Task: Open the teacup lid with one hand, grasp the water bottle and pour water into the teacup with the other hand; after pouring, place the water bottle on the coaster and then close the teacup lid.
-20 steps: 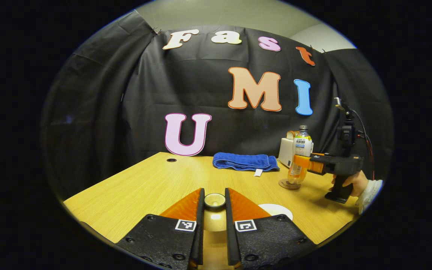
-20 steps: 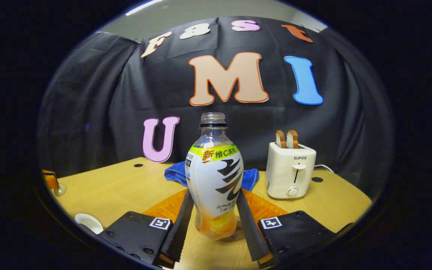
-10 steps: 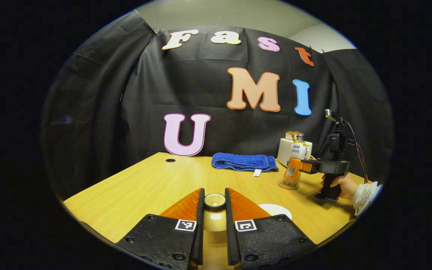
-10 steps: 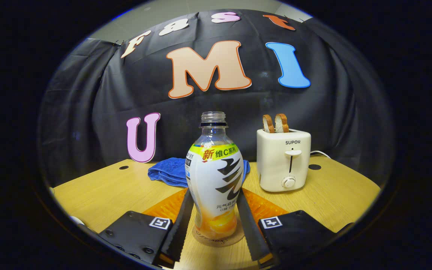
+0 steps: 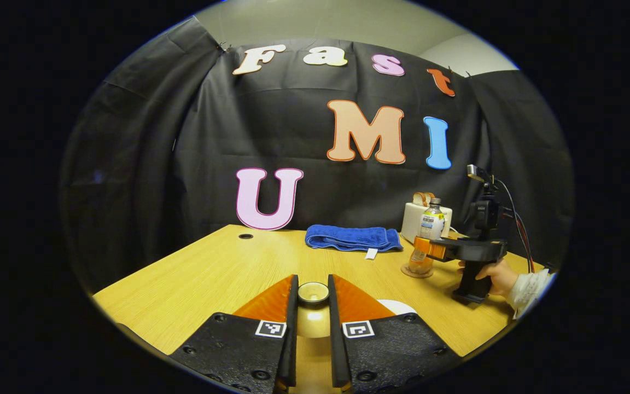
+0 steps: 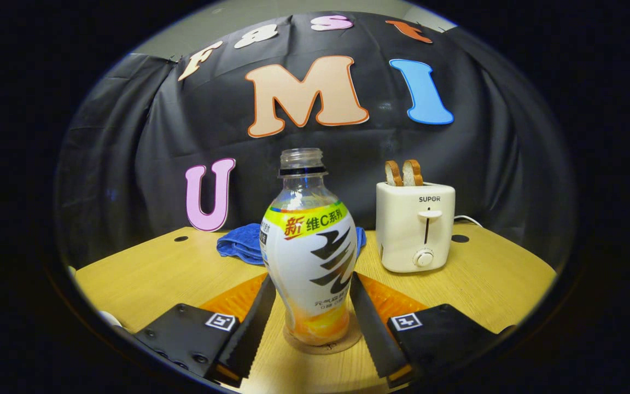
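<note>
1 clear plastic bottle [image 6: 308, 262] upright on round coaster [image 6: 323, 342], woodgrain table [image 6: 484, 279]

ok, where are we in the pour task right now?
Looks done: water bottle stands upright on the coaster, uncapped. In hand: right gripper brackets the bottle, grip unclear; left gripper is shut on the teacup lid. Left: release the bottle, close the teacup.
</note>
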A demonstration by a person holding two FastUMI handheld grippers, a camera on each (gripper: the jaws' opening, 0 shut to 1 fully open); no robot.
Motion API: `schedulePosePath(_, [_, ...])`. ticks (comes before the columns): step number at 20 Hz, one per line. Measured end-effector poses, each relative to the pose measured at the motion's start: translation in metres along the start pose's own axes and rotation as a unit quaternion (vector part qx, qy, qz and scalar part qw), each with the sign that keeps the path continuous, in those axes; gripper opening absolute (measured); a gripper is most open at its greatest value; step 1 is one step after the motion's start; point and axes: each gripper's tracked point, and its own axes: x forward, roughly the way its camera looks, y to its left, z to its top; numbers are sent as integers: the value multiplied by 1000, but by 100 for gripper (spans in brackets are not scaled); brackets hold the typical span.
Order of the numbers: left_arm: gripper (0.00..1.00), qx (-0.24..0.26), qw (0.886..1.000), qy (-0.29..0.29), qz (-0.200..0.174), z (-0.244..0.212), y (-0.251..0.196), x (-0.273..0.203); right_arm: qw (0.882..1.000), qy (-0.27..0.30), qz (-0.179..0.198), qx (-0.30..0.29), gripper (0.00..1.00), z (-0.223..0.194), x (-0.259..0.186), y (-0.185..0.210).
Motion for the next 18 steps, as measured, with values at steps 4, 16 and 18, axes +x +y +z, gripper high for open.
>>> schedulePosePath(4, [23, 4, 1000, -4, -9, 6, -9, 3, 1000, -12, -4, -10, 96, 7, -12, -2])
schedulePosePath(16, [23, 2, 997, 7, -75, -11, -62, 30, 997, -75, 16, -19, 92, 42, -96, -5])
schedulePosePath(18, [22, 4, 996, 23, -84, -22, -70, 31, 997, -79, 20, -9, 95, 46, -106, -6])
